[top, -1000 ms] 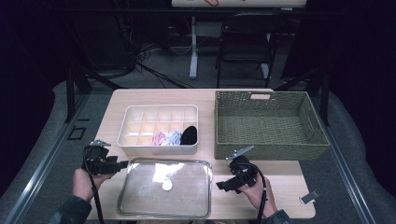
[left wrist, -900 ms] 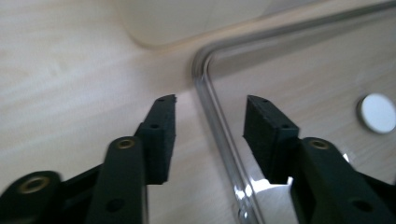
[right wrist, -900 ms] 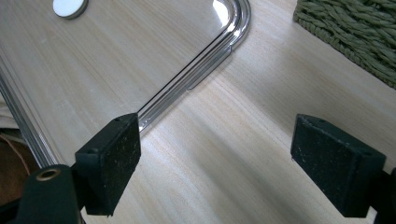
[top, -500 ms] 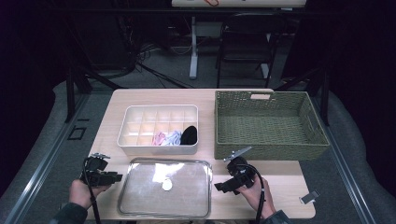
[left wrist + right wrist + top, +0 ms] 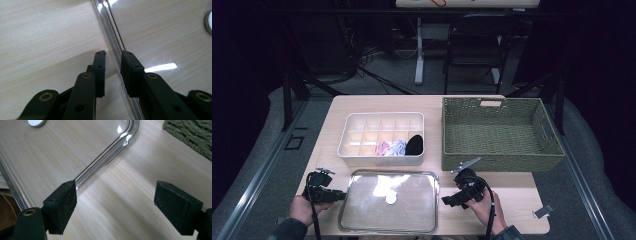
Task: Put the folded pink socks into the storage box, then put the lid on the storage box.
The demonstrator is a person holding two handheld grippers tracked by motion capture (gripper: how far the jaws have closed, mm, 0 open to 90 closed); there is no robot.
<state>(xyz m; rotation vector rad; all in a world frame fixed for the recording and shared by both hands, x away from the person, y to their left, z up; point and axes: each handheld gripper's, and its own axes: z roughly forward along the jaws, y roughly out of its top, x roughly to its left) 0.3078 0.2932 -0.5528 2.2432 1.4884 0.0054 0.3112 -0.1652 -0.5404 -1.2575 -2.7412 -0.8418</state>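
A clear plastic lid [image 5: 387,200] with a small white knob [image 5: 390,199] lies flat on the wooden table [image 5: 512,200] near the front. My left gripper [image 5: 339,196] sits low at the lid's left edge. In the left gripper view, the jaws of my left gripper [image 5: 113,53] have just been closing. The lid's rim [image 5: 117,53] runs between the pads, with a sliver of wood still showing beside the left one. My right gripper [image 5: 446,201] rests at the lid's right edge. In the right gripper view, my right gripper [image 5: 116,187] stands wide open above the lid's corner [image 5: 110,155].
A white divided box [image 5: 382,120] behind the lid holds a black item [image 5: 414,145] and pale rolled cloths [image 5: 391,148]. An empty green woven basket [image 5: 499,132] stands at the right. A small grey piece [image 5: 543,211] lies at the table's front right edge.
My left gripper has come down and nearer the table's front, beside the lid's left edge, and its jaws have narrowed around the rim. The right gripper has stayed put.
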